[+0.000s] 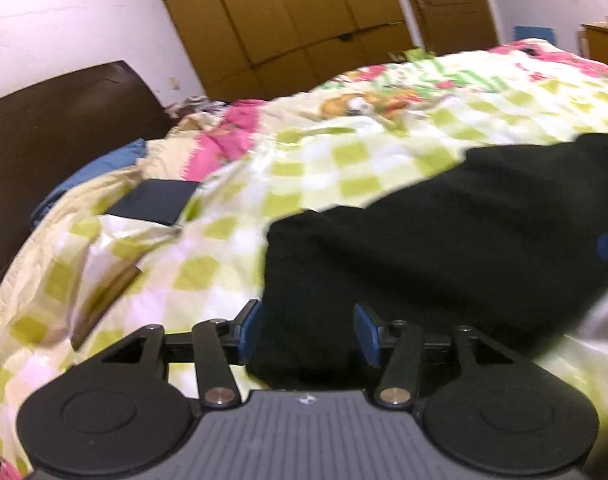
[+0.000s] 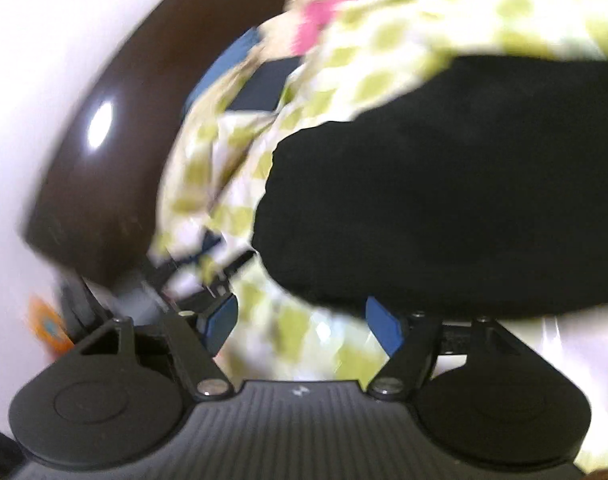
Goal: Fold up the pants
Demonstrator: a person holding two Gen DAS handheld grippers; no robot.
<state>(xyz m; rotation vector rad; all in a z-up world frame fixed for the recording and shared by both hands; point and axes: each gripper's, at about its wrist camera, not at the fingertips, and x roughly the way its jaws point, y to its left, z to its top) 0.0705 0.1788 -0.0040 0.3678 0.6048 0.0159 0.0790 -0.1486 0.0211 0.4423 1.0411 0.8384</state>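
**Operator:** On my left gripper [image 1: 308, 330] the blue pads [image 1: 251, 326] stand apart. Black cloth of the pants [image 1: 444, 248] lies between them, but the pads do not press on it, so I have hold of nothing there.

**Observer:** And your right?

**Operator:** The right gripper [image 2: 302, 322] is parted wider. Between its fingers I see only the checked bedspread [image 2: 300, 332]; the pants [image 2: 444, 184] lie just beyond the tips, not gripped.

**Observer:** Where are the pants on the bed?

**Operator:** They lie as a dark folded bundle on the green-checked bedspread [image 1: 324, 152], toward the near edge. The brown headboard [image 1: 60, 128] is off to the left, well apart from them. The right view is heavily blurred.
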